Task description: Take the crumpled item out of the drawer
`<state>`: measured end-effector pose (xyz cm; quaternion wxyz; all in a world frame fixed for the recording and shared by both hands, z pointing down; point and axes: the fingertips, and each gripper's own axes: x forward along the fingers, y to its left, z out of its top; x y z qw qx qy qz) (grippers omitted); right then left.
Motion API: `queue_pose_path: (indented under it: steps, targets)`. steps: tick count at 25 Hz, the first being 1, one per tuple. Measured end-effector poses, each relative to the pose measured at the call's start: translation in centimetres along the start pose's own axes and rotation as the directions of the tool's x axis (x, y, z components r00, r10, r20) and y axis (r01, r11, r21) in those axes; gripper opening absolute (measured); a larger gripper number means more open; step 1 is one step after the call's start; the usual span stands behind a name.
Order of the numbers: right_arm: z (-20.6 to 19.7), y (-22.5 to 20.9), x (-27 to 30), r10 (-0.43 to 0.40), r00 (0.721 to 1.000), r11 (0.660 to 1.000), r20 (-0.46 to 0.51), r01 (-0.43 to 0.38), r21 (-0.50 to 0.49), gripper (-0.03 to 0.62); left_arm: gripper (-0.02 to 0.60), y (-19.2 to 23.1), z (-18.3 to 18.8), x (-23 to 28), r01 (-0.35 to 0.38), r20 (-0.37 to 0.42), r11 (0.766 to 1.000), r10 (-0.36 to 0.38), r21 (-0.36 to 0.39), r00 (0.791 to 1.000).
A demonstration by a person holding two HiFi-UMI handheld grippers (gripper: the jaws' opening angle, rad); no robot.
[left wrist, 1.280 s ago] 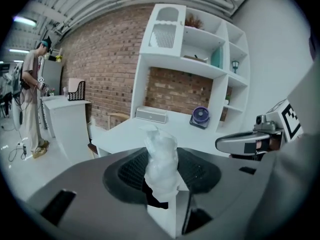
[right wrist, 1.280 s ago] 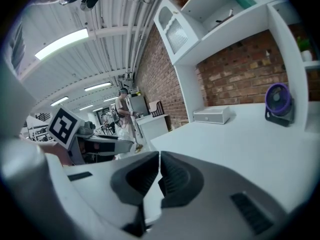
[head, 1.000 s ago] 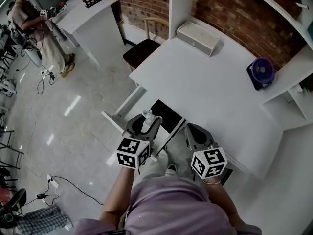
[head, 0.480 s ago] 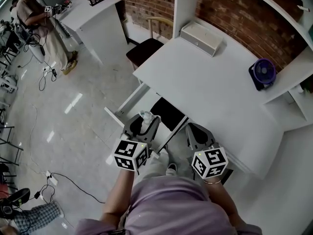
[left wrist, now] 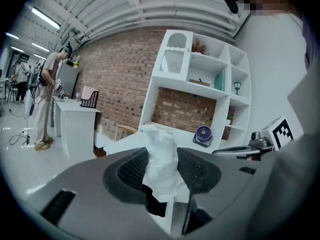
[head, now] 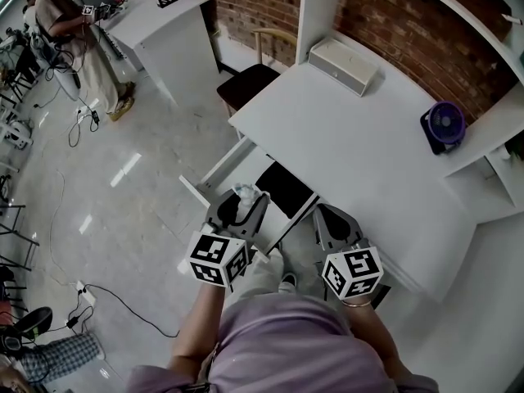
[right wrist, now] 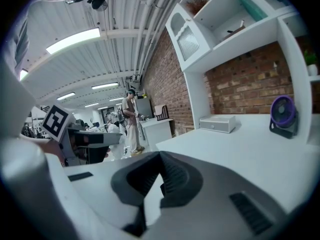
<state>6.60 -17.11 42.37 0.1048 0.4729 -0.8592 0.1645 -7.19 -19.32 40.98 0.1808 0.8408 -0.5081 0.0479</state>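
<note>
My left gripper (head: 243, 205) is shut on a crumpled white piece of paper (head: 245, 193), held just left of the open drawer (head: 282, 188) with its dark inside, under the white desk (head: 360, 154). In the left gripper view the paper (left wrist: 161, 151) stands up between the two dark pads of the left gripper (left wrist: 162, 170). My right gripper (head: 329, 221) hovers at the desk's front edge, right of the drawer. In the right gripper view, the right gripper (right wrist: 159, 166) has its pads meeting with nothing between them.
On the desk stand a white box (head: 343, 64) at the back and a purple fan (head: 443, 126) at the right. A wooden chair (head: 250, 80) stands at the desk's left end. A person (head: 74, 31) stands by another white table (head: 168, 23). Cables (head: 98, 297) lie on the floor.
The left gripper keeps its hold on the paper and has barely shifted. The right gripper stays in place. The head view has drifted slightly.
</note>
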Motion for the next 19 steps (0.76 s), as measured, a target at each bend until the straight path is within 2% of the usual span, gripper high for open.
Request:
queue_pose_path:
  steps: [19]
  targets:
    - [0.15,-0.26,0.18,0.006,1.0,1.0,-0.004,-0.006,0.0,0.003,0.189,0.21,0.06,0.08,-0.02,-0.003,1.0,0.02,0.01,1.0]
